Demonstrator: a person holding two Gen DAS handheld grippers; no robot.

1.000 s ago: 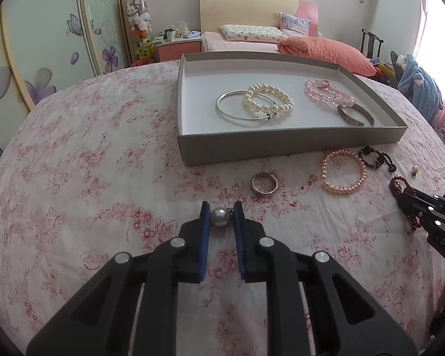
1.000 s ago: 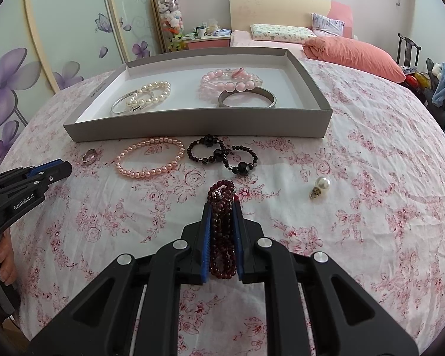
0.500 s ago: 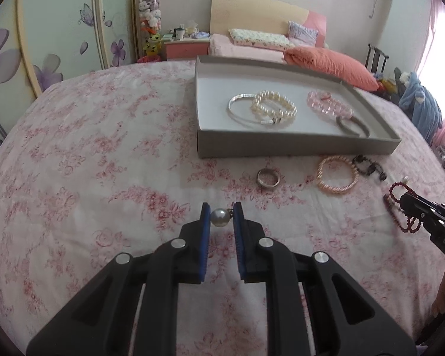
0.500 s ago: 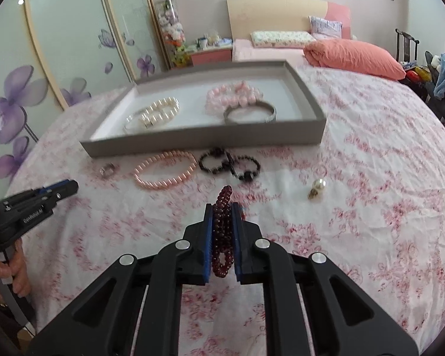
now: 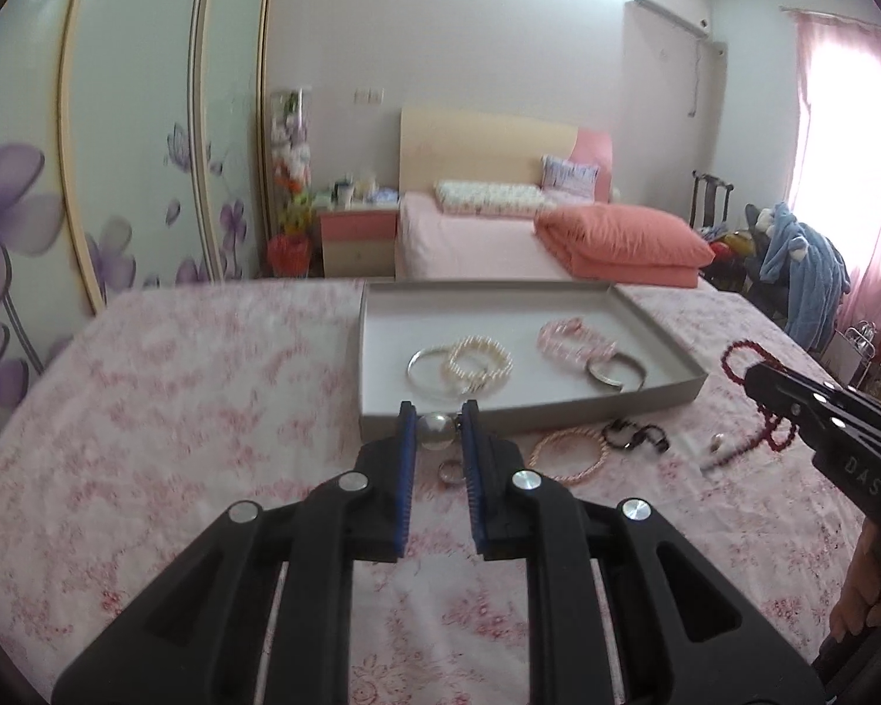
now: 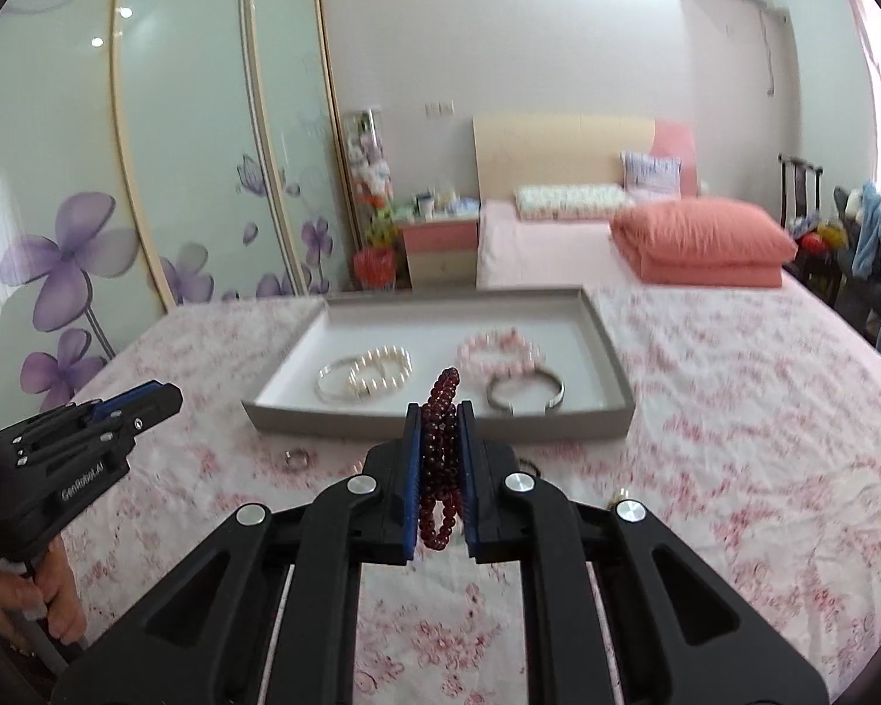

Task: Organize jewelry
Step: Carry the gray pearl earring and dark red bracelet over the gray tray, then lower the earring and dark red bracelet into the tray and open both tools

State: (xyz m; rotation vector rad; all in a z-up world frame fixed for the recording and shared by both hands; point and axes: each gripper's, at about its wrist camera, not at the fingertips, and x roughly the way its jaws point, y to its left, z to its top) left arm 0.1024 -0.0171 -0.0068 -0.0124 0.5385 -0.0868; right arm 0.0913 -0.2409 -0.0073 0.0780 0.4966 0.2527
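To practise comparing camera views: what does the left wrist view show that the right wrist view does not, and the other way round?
Only the left wrist view shows the pearl earring pinched in the left gripper, plus the pink bead bracelet and black bead bracelet lying on the bedspread.

Only the right wrist view shows the dark red bracelet close up, clamped in the right gripper.

Both show the grey tray with four bracelets inside, and the silver ring on the bedspread.
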